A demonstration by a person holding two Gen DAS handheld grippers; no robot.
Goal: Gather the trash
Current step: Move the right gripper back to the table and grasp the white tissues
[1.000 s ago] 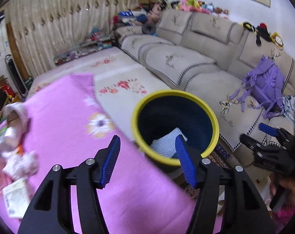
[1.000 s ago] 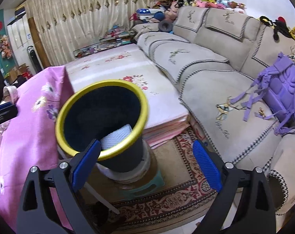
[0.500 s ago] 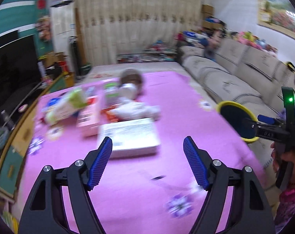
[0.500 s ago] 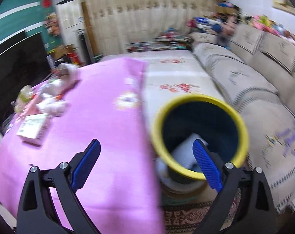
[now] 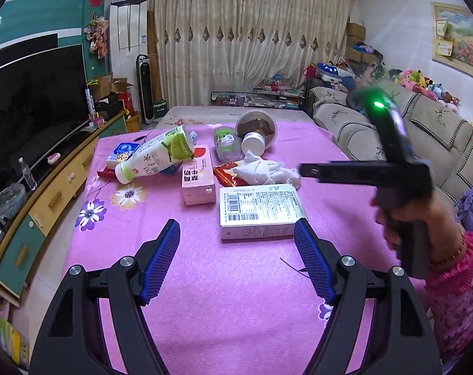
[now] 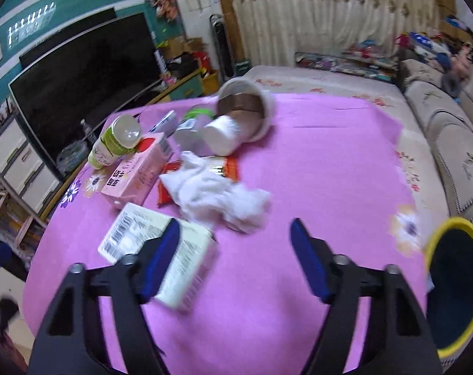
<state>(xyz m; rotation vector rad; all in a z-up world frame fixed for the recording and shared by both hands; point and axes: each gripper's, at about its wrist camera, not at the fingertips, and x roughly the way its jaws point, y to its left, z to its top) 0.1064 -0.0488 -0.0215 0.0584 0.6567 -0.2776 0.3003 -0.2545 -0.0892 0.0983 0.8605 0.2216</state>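
Trash lies on a pink flowered tablecloth [image 5: 236,297]: a white barcode box [image 5: 259,211], a pink carton [image 5: 198,173], a tipped green-and-white bottle [image 5: 156,157], crumpled white tissue [image 5: 261,170], a red wrapper [image 5: 225,173] and a tipped brown-lined cup [image 5: 256,125]. My left gripper [image 5: 238,261] is open and empty, just short of the white box. My right gripper [image 6: 233,259] is open and empty above the white box [image 6: 159,254] and tissue [image 6: 220,195]. The yellow-rimmed dark bin [image 6: 455,284] stands at the table's right edge.
A sofa [image 5: 424,131] runs along the right. A TV [image 5: 27,106] on a low cabinet stands at the left. A small green-lidded jar [image 5: 225,145] and a white tub [image 5: 253,142] lie near the cup. The right gripper's body [image 5: 389,162] hangs over the table's right side.
Both grippers have swung left from the bin to face the trash on the table. Both stay open and empty.
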